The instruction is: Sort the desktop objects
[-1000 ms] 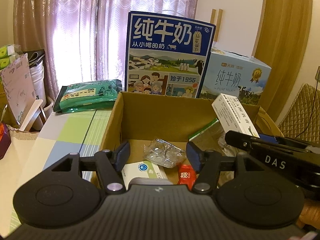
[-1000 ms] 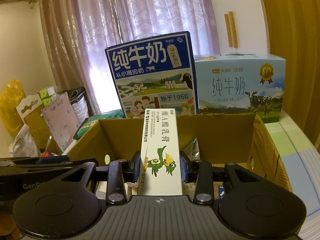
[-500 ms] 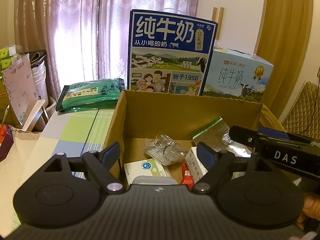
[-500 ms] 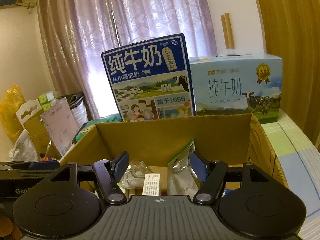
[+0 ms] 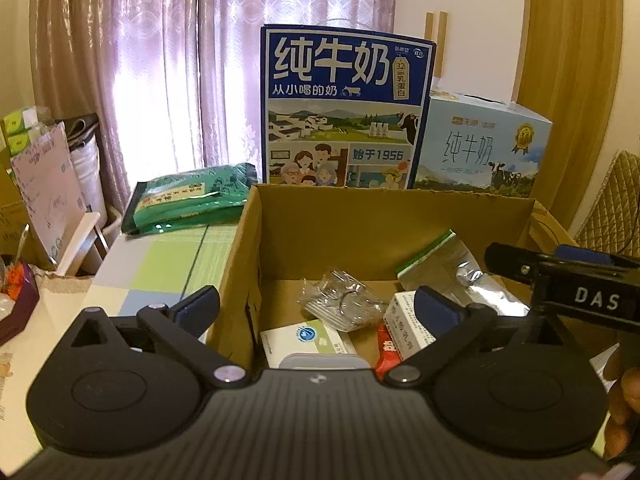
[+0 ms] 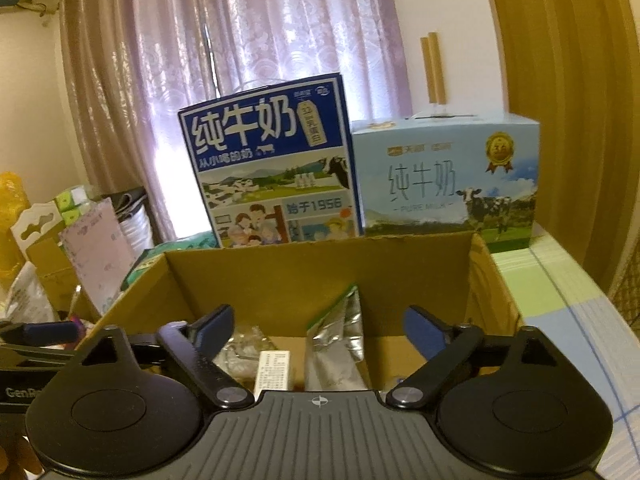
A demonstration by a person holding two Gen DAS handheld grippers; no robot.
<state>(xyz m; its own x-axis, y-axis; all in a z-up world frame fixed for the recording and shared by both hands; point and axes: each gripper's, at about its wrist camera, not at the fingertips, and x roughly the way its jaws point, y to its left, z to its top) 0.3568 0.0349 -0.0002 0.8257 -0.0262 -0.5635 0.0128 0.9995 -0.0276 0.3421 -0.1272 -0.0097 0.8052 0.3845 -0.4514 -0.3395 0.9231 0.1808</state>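
Left wrist cam sits close above the near-left corner of the cardboard box (image 5: 384,228), facing its far wall, looking down into it past the left claw (image 5: 316,308). Right wrist cam sits close over the box's (image 6: 320,276) near edge, more centred, facing the same wall, lower angle, past the right claw (image 6: 320,328). Shared: box interior, silver pouch (image 5: 460,268) (image 6: 340,332), blue milk carton (image 5: 344,108) (image 6: 272,164) and pale milk carton (image 5: 480,144) (image 6: 444,180) behind the box, curtain (image 5: 160,72) (image 6: 240,48). Each view catches the other claw at its edge.

home | lilac curtains (image 5: 168,80) | milk cartons (image 5: 344,108) | checked tablecloth (image 5: 160,268)
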